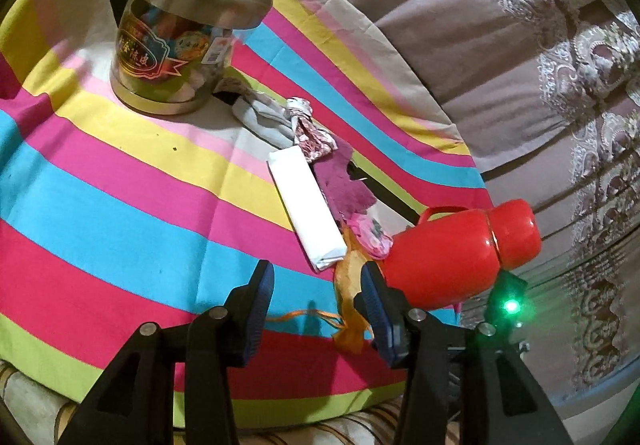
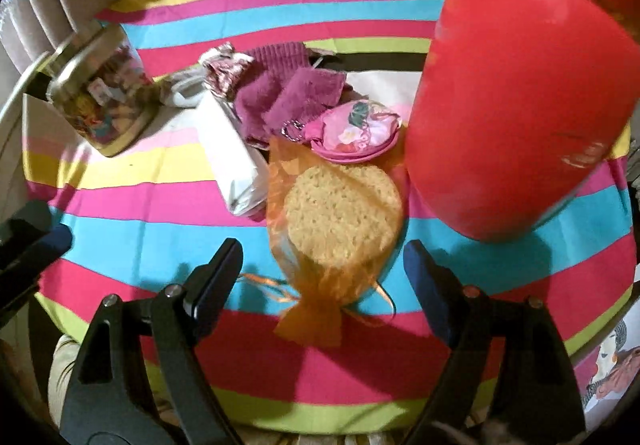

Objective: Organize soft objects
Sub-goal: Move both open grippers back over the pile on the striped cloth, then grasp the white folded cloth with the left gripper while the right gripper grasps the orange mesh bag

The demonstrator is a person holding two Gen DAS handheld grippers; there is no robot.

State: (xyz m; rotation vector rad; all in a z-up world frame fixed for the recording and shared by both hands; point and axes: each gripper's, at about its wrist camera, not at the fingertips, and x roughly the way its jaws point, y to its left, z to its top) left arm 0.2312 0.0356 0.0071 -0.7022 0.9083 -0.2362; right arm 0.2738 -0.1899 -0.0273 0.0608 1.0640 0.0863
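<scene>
Straddling the orange pouch lying near on the bench, left of the red flask, the spread right claw should pinch its light, squashy, slippery gathered neck; left claw also spread.

Round counter draped in a striped cloth of pink, cyan, yellow and lime bands. Behind it, mauve curtain trimmed with pale lace. At the near edge, striped upholstery. Dim indoor light, soft shadows.
</scene>
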